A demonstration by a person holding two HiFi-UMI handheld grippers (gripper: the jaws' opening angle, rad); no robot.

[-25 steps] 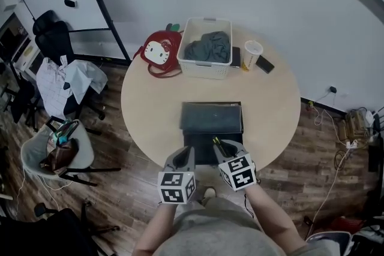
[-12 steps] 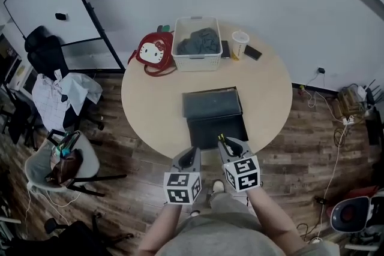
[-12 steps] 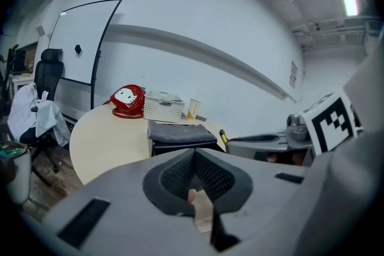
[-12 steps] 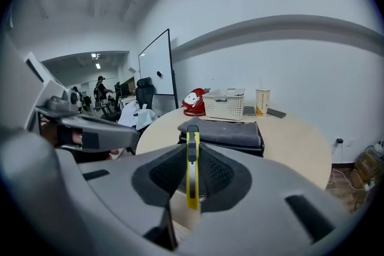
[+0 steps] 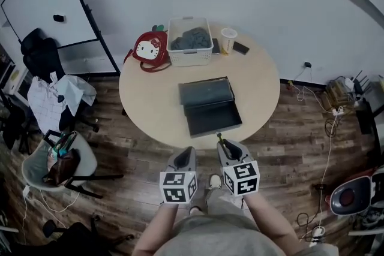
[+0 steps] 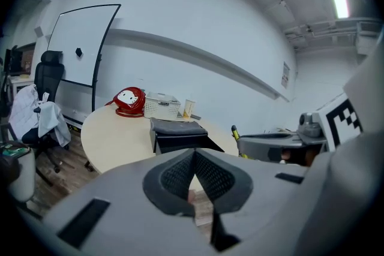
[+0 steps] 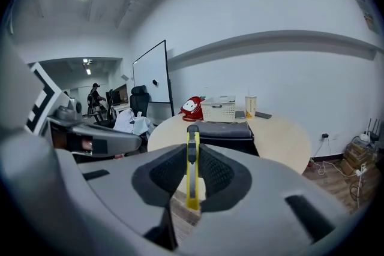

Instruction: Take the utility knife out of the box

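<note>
The black box (image 5: 210,108) lies open in the middle of the round table (image 5: 147,105), its lid folded back. My right gripper (image 5: 223,145) hovers over the wooden floor just short of the table's near edge. It is shut on a yellow and black utility knife (image 7: 192,180), whose tip (image 5: 219,138) sticks out past the fingers toward the box (image 7: 225,130). My left gripper (image 5: 186,151) hangs beside it on the left, shut, with nothing between its pads (image 6: 193,172). In the left gripper view, the knife (image 6: 235,132) shows at the right.
At the far side of the table stand a red bag (image 5: 149,48), a white basket (image 5: 191,41) with grey cloth, a paper cup (image 5: 227,41) and a phone (image 5: 241,48). Chairs (image 5: 57,156) crowd the left, a whiteboard (image 5: 42,9) stands behind, and cables (image 5: 336,93) lie at right.
Both grippers have drawn back from the box, past the table's near edge, to above the floor. The right one still holds the knife, and the table now looks farther away.
</note>
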